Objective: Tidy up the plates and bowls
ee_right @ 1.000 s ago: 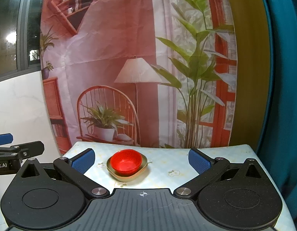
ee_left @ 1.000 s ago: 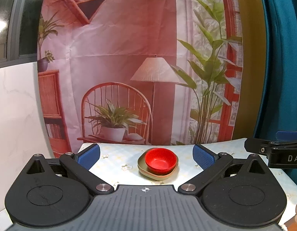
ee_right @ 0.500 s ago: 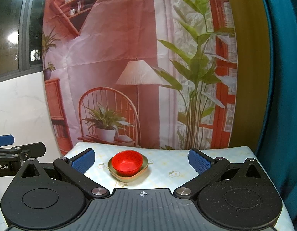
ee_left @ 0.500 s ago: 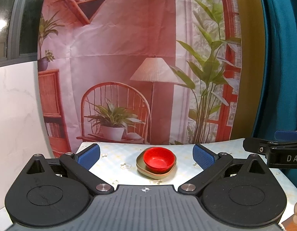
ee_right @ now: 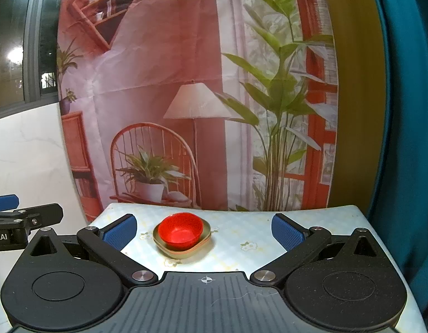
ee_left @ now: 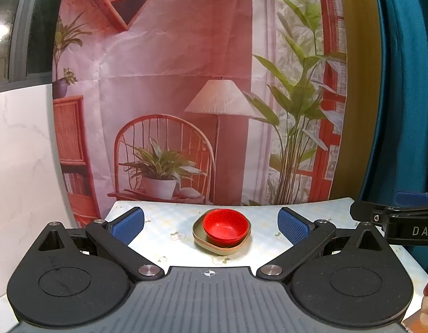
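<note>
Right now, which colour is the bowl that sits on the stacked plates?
The bowl is red, seen best in the left wrist view.

Table [ee_left: 169, 222], floral cloth: bare surface on all sides of the one stack, widest to its right in the right wrist view
Stack: red bowl [ee_left: 225, 226] nested in tan plate [ee_left: 203, 240] with a further plate rim under it; sole obstacle on the table, standing mid-table
Left gripper [ee_left: 211, 223]: jaws spread wide, stack centred in the gap beyond the tips, nothing between
Right gripper [ee_right: 204, 229]: jaws spread wide, stack left of centre, clear cloth ahead
Printed backdrop [ee_left: 186, 83]: closes the table's far edge
Teal curtain [ee_right: 408, 111]: bounds the right side
</note>
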{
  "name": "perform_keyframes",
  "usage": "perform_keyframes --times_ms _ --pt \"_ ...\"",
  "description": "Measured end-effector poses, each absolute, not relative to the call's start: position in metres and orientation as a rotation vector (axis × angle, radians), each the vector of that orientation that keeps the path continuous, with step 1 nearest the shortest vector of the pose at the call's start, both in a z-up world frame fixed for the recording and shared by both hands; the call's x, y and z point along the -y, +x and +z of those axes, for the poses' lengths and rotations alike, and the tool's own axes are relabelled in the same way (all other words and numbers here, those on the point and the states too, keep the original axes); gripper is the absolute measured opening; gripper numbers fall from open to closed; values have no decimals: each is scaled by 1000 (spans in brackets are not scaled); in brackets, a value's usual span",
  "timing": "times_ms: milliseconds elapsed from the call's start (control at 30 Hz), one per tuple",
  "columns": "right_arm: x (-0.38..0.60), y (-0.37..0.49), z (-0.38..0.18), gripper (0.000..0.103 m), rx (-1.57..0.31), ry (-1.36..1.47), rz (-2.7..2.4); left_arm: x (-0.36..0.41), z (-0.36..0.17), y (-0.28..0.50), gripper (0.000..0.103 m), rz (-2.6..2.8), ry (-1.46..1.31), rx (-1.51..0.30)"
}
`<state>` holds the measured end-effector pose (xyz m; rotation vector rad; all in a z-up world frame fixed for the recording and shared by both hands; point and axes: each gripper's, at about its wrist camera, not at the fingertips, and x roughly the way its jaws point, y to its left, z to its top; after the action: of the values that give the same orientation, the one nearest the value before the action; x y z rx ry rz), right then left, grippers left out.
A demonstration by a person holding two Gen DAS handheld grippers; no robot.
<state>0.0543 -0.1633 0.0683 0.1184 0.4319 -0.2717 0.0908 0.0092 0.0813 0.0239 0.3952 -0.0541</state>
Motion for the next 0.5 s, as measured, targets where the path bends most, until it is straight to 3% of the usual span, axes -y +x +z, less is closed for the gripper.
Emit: perform_keyframes --times_ms 500 --pt "166 50 65 103 -428 134 -280 -7 79 90 103 -67 28 -401"
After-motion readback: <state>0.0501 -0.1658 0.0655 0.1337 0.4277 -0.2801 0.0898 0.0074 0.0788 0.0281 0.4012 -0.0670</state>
